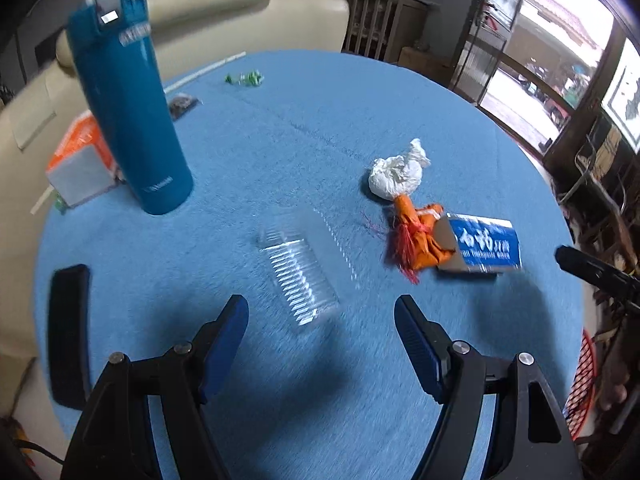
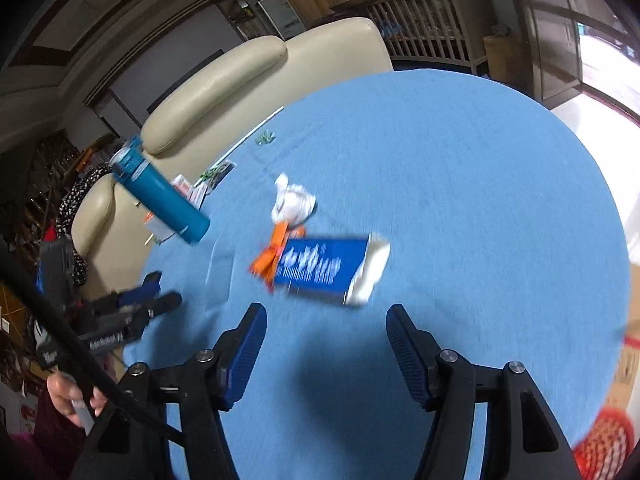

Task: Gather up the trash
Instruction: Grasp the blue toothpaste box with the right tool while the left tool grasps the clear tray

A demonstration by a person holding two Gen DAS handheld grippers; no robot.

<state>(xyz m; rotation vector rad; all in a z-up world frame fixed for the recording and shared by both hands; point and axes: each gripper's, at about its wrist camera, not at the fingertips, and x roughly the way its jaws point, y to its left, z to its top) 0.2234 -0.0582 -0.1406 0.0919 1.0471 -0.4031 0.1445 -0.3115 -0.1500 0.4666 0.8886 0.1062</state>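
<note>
On the blue table (image 1: 168,248), near both empty, open grippers, left gripper (image 1: 320,320) and right gripper (image 2: 326,328), lies a blue carton (image 2: 320,268), probably light and easily crushed, best taken across its narrow sides.

Little legible print on the blue table

You are looking at a blue flattened box (image 1: 482,246) showing large white characters, too blurred to read; the teal bottle (image 1: 132,108) is carrying a small white brand mark near its base and a white label strip near its cap, both unreadable; a white-lettered strip on the left gripper (image 2: 166,294) is smearing out.
</note>
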